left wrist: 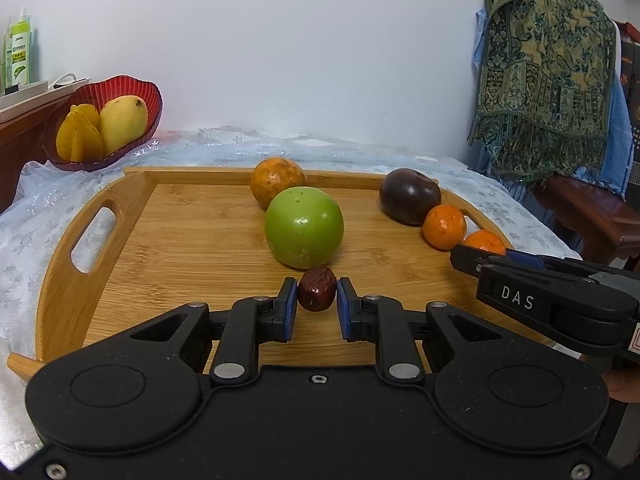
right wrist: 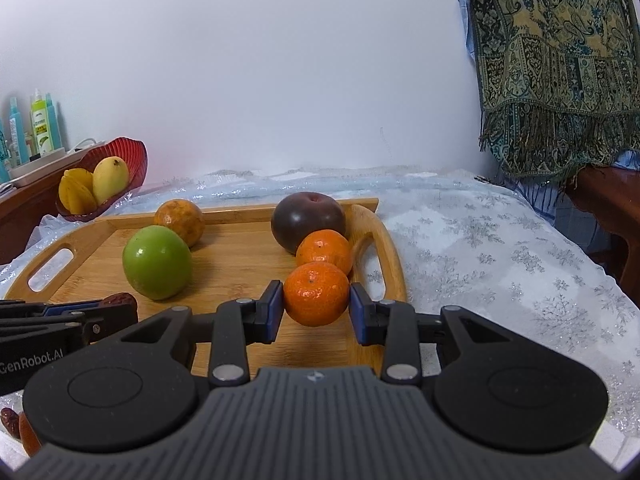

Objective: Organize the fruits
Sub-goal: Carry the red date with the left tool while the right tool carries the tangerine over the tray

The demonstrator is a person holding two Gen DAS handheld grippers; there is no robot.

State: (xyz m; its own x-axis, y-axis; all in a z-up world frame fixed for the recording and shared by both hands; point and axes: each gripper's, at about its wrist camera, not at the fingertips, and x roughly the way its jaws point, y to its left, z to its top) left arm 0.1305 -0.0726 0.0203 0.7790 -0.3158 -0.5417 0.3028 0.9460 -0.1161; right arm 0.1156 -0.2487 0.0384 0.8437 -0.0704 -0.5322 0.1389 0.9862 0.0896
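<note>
The left gripper (left wrist: 317,294) is pinched on a red date (left wrist: 317,289), its blue pads against it, over the wooden tray (left wrist: 192,240); a green apple (left wrist: 304,227) sits at 12 o'clock. The right gripper (right wrist: 316,300) clamps a tangerine (right wrist: 316,293), a second tangerine (right wrist: 325,251) just behind at 12

Left gripper (left wrist: 317,295): pitched downward over the near part of the scene, jaws drawn in to their narrowest, blue pads clamped on either side of a small dark red fruit (left wrist: 317,294).

Right gripper (right wrist: 317,295): also pitched downward, to the right of the left gripper, jaws set wider, pads pressing both flanks of the nearest orange fruit (right wrist: 316,294).

The two grippers lie side by side and close together, fingers pointing toward the far side. Each gripper's fingers show in profile at the edge of the other's view.
</note>
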